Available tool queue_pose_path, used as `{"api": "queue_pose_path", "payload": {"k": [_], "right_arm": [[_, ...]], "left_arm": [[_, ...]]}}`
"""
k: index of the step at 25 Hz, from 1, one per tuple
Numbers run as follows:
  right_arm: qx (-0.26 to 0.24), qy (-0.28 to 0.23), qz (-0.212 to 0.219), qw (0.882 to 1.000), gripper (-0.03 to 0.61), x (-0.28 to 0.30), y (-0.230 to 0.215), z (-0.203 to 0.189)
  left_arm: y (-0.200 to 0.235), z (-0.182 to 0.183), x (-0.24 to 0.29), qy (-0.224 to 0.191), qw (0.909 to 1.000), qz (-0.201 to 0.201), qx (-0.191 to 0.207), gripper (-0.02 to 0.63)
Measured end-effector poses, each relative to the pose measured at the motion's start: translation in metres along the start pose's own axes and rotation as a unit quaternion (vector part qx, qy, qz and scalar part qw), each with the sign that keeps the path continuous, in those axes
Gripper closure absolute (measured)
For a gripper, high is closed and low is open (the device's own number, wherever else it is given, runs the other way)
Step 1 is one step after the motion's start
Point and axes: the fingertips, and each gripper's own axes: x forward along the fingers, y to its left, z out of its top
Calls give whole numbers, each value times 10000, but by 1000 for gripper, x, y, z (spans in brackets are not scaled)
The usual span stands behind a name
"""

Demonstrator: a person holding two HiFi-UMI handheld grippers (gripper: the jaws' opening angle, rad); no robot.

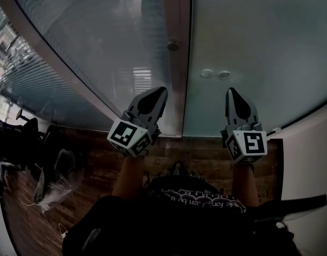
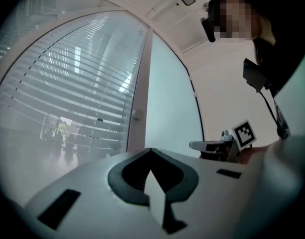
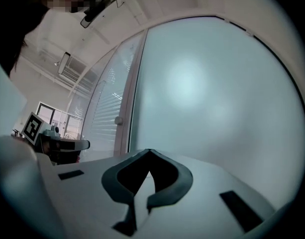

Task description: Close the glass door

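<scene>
Left tongs: closed, the tips meet and nothing is between them; they point level towards the door post.
Right tongs: closed too and empty, facing the frosted glass door, not pressing on it as far as I see.
Door: it fills the right side in front of me; its left edge lies along the post, which carries a round knob.
Neighbour: left of the post is a fixed pane with blinds behind it.
Progress: I see no gap between door edge and post, so I judge the door is closed, or very nearly.
Left to do: perhaps only to check that it sits fully home.
</scene>
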Motion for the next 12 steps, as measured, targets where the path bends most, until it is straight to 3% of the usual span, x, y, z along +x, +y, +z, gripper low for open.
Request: {"api": "queue_pose_path", "payload": {"k": [6, 12], "right_arm": [[-281, -46, 50, 9996, 575, -24, 12, 7], [-225, 0, -14, 9997, 575, -40, 15, 10]], "left_arm": [[-21, 2, -11, -61, 10000, -16, -24, 618], [-33, 0, -25, -64, 9999, 104, -58, 618]]}}
